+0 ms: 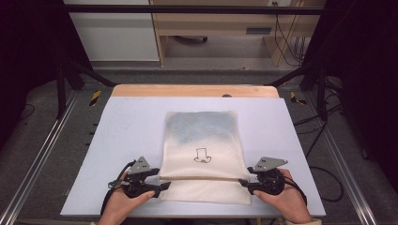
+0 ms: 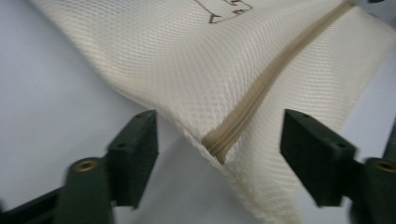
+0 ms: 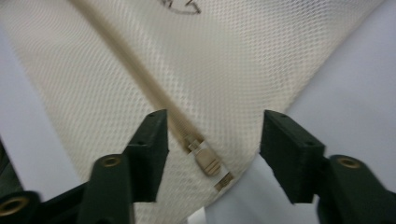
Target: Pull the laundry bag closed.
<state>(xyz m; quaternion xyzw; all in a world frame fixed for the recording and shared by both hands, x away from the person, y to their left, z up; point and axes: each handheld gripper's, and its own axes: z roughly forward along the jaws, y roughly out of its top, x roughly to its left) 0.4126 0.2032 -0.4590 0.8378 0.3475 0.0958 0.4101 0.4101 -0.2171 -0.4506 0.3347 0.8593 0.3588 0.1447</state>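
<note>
A cream mesh bag [image 1: 202, 145] with a small black drawing lies flat on the white table [image 1: 122, 140]; something blue shows through its far half. A beige zipper [image 1: 202, 178] runs across its near end. My left gripper [image 1: 162, 180] is at the zipper's left end and stands open. In the left gripper view the zipper end [image 2: 219, 144] sits between the jaws of the left gripper [image 2: 219, 140], clear of both pads. My right gripper [image 1: 244, 185] is at the bag's right corner, also open. In the right gripper view the zipper pull [image 3: 207, 162] lies untouched between the jaws of the right gripper [image 3: 212, 140].
A wooden strip [image 1: 187, 90] borders the table's far edge. Metal frame rails [image 1: 42, 150] run down both sides, and cables [image 1: 328, 183] trail on the floor at the right. A pale cabinet [image 1: 117, 33] stands beyond the table.
</note>
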